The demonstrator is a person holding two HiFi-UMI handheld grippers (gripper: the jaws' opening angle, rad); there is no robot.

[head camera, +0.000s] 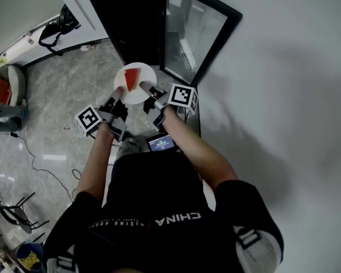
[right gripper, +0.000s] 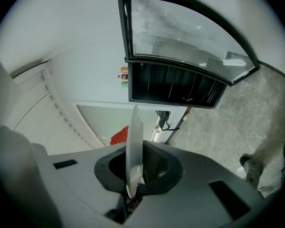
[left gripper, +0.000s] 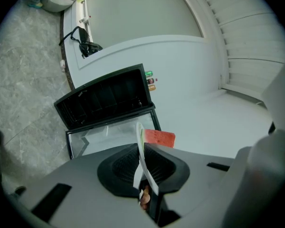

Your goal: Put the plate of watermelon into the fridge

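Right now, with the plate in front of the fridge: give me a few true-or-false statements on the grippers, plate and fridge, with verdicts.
1. The left gripper and the right gripper are both shut on the plate. True.
2. The plate is bare. False: a watermelon slice lies on it.
3. The door of the fridge stands open. True.
4. The plate sits on a shelf inside the fridge. False: it is held in the air in front of the fridge, gripped at its near rim from both sides.
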